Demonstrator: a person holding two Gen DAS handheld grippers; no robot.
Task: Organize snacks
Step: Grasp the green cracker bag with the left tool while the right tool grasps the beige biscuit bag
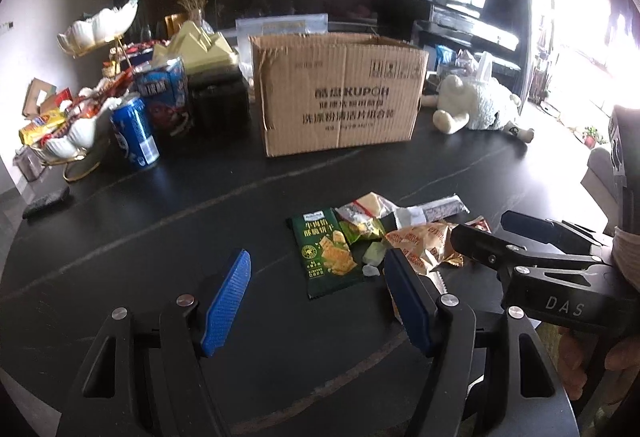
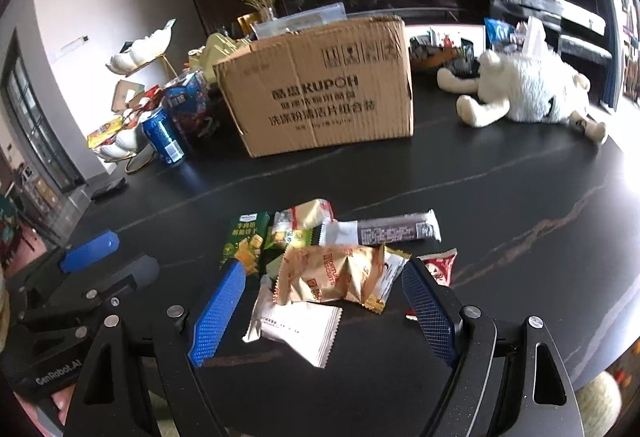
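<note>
A heap of snack packets lies on the black table: a green cracker packet [image 1: 326, 251] [image 2: 245, 243], a gold biscuit packet [image 2: 330, 273] [image 1: 424, 243], a white packet [image 2: 298, 329], a long dark bar [image 2: 394, 231] [image 1: 438, 209] and a red packet [image 2: 440, 265]. An open cardboard box [image 1: 340, 97] [image 2: 320, 93] stands behind them. My left gripper [image 1: 316, 269] is open and empty, just left of the heap. My right gripper [image 2: 324, 285] is open, its fingers either side of the gold and white packets. Each gripper shows in the other's view.
A blue can [image 1: 134, 133] [image 2: 162, 137], a snack carton [image 1: 166, 93] and a white tiered dish of sweets [image 1: 80, 133] stand at the left. A white plush toy [image 1: 480, 105] [image 2: 528, 93] lies at the right. A dark block [image 1: 46, 201] lies near the left edge.
</note>
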